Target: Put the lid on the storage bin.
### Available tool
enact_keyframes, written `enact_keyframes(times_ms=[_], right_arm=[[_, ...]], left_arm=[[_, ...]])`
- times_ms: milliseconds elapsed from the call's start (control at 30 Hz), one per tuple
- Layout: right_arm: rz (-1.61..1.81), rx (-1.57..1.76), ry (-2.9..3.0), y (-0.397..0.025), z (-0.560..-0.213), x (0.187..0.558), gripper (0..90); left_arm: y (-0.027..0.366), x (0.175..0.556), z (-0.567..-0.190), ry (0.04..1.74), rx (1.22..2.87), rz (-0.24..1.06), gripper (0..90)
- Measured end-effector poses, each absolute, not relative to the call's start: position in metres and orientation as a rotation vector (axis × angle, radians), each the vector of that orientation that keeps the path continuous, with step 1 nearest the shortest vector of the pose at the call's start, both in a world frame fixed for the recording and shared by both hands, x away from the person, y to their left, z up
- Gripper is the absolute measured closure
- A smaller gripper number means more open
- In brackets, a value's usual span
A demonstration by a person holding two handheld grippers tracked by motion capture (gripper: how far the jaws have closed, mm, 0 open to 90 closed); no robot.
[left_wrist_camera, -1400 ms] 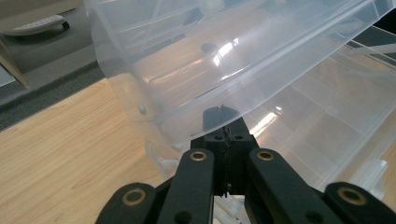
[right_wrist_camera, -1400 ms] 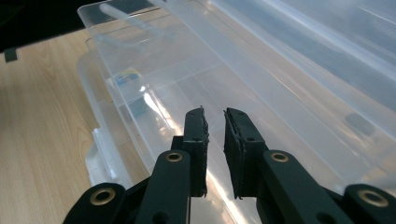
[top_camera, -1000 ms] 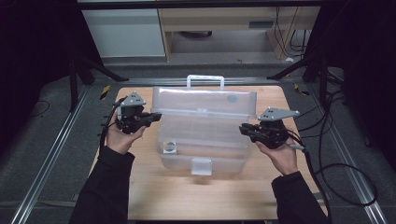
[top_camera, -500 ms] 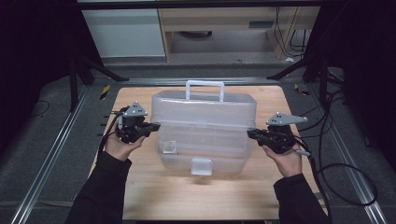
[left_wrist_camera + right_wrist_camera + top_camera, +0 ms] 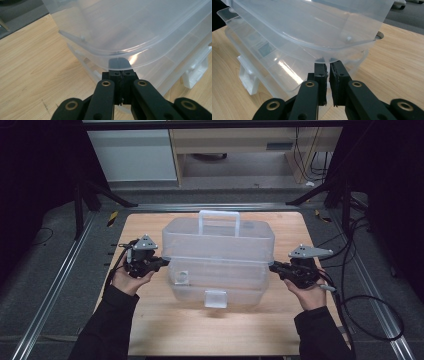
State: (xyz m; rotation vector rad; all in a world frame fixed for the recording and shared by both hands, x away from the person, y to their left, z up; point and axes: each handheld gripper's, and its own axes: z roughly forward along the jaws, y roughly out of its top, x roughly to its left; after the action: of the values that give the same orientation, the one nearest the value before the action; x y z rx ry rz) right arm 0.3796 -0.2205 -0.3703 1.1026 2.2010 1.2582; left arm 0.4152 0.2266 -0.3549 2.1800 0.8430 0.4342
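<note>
Jaws of the left gripper (image 5: 161, 263) and right gripper (image 5: 275, 266) are pressed together under opposite ends of the clear lid (image 5: 218, 238), raised above its box (image 5: 216, 282) on the table (image 5: 150, 320).

small item inside clear box (image 5: 181, 276) perhaps blurred, unidentifiable

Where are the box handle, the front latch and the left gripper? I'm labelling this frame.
box handle (image 5: 219, 213), high view, top bar of the handle.
front latch (image 5: 215, 298), high view, middle of the white clasp.
left gripper (image 5: 163, 262), high view, jaw tips at the lid rim.
</note>
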Motion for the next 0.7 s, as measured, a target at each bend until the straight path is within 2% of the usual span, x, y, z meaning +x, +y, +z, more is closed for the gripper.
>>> enact_keyframes(times_ms=[700], right_arm=[[1.174, 1.120, 2.235, -0.223, -0.387, 0.370, 83.3]], left_arm=[[0.234, 0.411, -0.373, 0.876, 2.239, 0.434, 89.4]])
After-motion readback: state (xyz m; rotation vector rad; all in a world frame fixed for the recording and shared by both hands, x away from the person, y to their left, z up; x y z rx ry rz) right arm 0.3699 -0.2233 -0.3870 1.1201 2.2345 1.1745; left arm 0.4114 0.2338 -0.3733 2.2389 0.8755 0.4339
